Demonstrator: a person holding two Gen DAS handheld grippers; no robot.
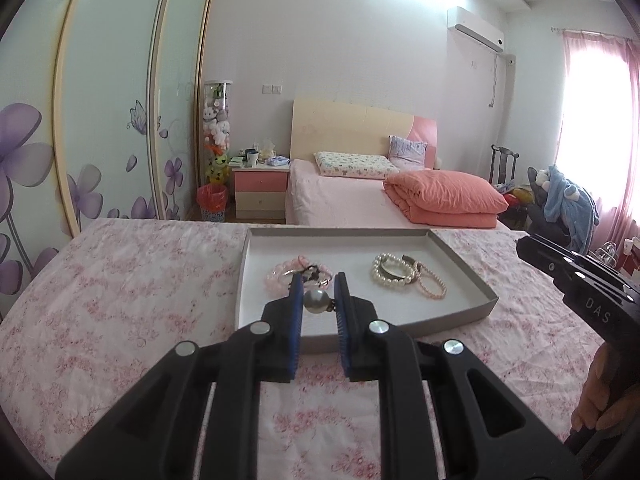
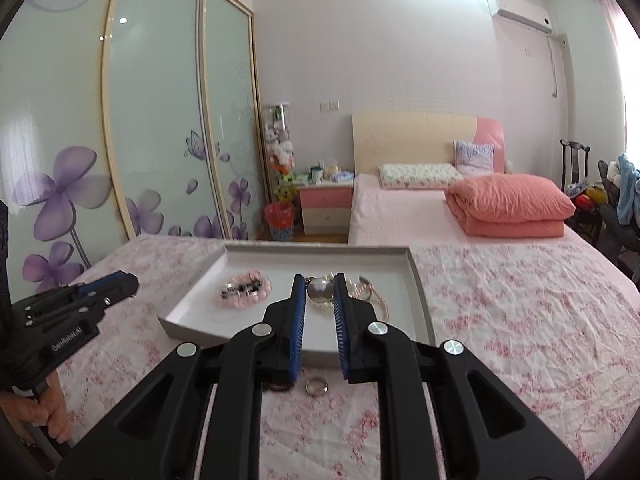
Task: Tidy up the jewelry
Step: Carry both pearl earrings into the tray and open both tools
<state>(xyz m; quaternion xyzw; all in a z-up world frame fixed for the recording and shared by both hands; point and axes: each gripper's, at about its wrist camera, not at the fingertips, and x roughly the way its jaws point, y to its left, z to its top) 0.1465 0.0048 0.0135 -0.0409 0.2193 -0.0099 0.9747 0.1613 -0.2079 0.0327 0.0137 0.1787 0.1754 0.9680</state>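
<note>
Step in hand: each gripper carries a pearl-like piece toward the tray (image 1: 460, 256); judged best done by lowering until the piece almost touches the tray floor, then parting the fingers slowly so nothing rolls out
Left gripper (image 1: 319, 294): clamped on a round grey pearl bead (image 1: 316, 300) with a small dark fitting on its side, held above the tray's near left part, just in front of the pink bead bracelets (image 1: 298, 272)
White pearl bracelets (image 1: 394, 272): heaped in the tray's right half, a thin pink strand touching them
Right gripper (image 2: 319, 294): clamped on a shiny round pearl bead (image 2: 319, 291), above the tray's right half near the white pearls
Ring (image 2: 317, 385): silver band on the floral cloth (image 2: 520, 320), just outside the tray's near edge, beside a dark piece that is too hidden to name
</note>
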